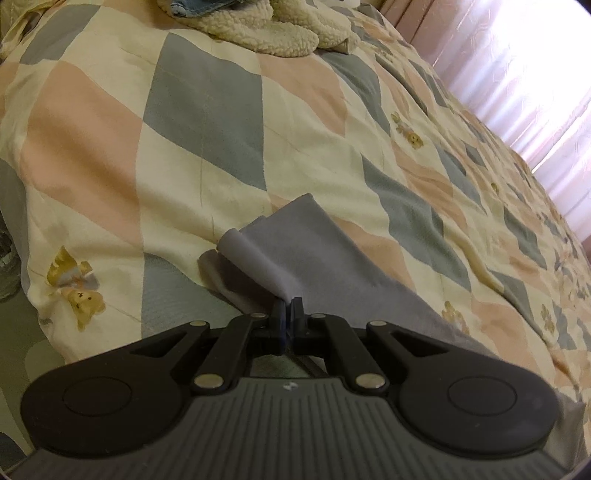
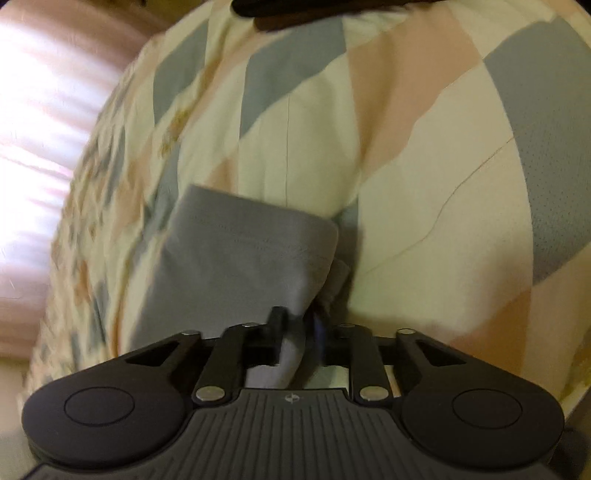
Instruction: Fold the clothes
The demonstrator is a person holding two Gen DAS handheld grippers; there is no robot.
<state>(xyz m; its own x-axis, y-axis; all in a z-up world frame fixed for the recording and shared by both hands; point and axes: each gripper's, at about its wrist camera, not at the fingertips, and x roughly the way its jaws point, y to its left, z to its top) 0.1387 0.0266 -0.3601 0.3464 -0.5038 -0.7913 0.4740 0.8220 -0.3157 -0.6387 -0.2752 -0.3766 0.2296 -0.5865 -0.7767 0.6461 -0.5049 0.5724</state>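
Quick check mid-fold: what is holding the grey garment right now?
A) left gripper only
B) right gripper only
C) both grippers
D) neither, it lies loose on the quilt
C: the left gripper pinches the grey garment, and the right gripper has its cloth between its fingers too.

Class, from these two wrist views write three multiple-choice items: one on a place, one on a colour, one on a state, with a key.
1. Where does the fluffy cream garment lie?
A. at the far end of the quilt
B. under the left gripper
C. on the floor

2. What colour is the held cloth?
A. red
B. grey
C. green

3. How is the left gripper?
A. wide open
B. shut on the cloth
C. out of view

Key: 1 A, it sits at the top of the quilt; 2 B, grey in both views; 3 B, its fingers pinch a fold.
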